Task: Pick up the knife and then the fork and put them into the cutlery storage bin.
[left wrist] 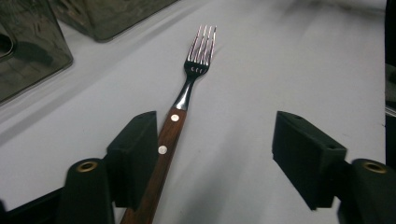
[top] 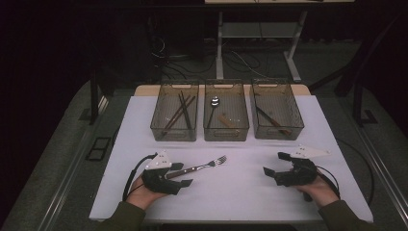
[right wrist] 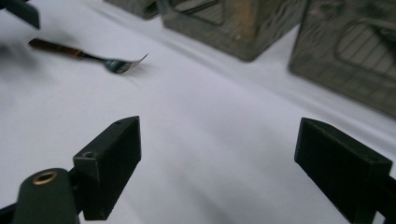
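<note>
My left gripper (left wrist: 215, 154) has its jaws parted around the fork (left wrist: 180, 116): the wooden handle lies against one pad, the other pad stands well clear, so nothing is gripped. The fork rests flat on the white table (top: 250, 187), tines pointing toward the three bins (top: 226, 118). My right gripper (right wrist: 233, 163) is wide open over bare table, holding nothing. I judge the risk to be an off-centre close: one pad could shove the handle sideways and the fork could swivel or slip out. I can read no brand, label or writing anywhere.
</note>
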The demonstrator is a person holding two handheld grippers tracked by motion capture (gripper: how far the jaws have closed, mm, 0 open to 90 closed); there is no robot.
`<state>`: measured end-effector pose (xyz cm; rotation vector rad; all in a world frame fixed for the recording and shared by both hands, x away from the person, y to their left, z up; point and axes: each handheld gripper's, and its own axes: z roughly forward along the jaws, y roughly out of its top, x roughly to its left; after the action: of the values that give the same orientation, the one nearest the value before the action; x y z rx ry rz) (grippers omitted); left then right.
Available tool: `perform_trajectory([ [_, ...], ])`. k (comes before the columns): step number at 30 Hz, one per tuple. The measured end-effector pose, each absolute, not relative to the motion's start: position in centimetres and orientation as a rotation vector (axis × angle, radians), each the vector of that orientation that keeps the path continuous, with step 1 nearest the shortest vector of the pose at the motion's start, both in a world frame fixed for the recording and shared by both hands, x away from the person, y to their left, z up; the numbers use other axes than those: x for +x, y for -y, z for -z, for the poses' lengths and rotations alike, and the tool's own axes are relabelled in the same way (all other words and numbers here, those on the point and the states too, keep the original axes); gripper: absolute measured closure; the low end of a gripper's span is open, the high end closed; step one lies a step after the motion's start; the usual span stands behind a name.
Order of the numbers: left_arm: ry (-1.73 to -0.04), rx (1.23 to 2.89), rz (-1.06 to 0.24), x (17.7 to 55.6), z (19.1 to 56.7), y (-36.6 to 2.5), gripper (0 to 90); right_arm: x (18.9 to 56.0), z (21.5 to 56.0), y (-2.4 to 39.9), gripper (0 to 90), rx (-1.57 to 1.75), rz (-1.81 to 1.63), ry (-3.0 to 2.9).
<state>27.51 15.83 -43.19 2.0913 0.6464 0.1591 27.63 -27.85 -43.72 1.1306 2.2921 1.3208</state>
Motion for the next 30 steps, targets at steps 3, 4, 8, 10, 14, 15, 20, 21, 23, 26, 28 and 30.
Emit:
perform_trajectory([
  [3, -0.652, 2.099, -0.155, 27.6, 43.0, -15.9, 42.4, 26.9, 44.1, 27.6, 14.5, 1.098, -1.315, -2.313],
  [4, -0.652, 2.101, -0.154, 27.6, 43.0, -15.9, 45.4, 26.7, 44.2, 27.6, 14.6, 1.085, -1.316, -2.319],
  [8, -0.649, 2.115, -0.172, 28.2, 42.5, -15.7, 59.4, 26.3, 44.5, 27.7, 14.5, 1.059, -1.320, -2.335],
  [10, -0.661, 2.134, -0.193, 28.9, 42.4, -15.4, 68.2, 26.3, 44.5, 27.8, 14.5, 1.054, -1.321, -2.337],
  [14, -0.671, 2.162, -0.183, 30.7, 42.4, -14.8, 81.0, 26.4, 44.5, 28.0, 14.5, 1.064, -1.329, -2.330],
  [15, -0.661, 2.169, -0.166, 31.1, 42.6, -14.6, 82.6, 26.5, 44.5, 28.0, 14.5, 1.066, -1.324, -2.330],
  [20, -0.610, 2.214, -0.111, 32.4, 43.5, -13.6, 74.3, 26.5, 44.6, 28.1, 14.5, 1.072, -1.325, -2.329],
  [21, -0.611, 2.223, -0.104, 32.5, 43.7, -13.4, 73.3, 26.5, 44.6, 28.1, 14.5, 1.073, -1.325, -2.328],
  [23, -0.598, 2.241, -0.084, 32.8, 44.1, -13.2, 72.2, 26.5, 44.6, 28.1, 14.5, 1.074, -1.324, -2.327],
  [26, -0.587, 2.261, -0.070, 33.0, 44.6, -12.8, 72.0, 26.5, 44.6, 28.1, 14.5, 1.075, -1.323, -2.327],
  [28, -0.574, 2.282, -0.065, 33.1, 44.8, -12.6, 72.0, 26.5, 44.6, 28.1, 14.5, 1.073, -1.323, -2.330],
  [30, -0.572, 2.285, -0.067, 33.1, 44.9, -12.6, 72.1, 26.5, 44.6, 28.1, 14.5, 1.071, -1.322, -2.332],
])
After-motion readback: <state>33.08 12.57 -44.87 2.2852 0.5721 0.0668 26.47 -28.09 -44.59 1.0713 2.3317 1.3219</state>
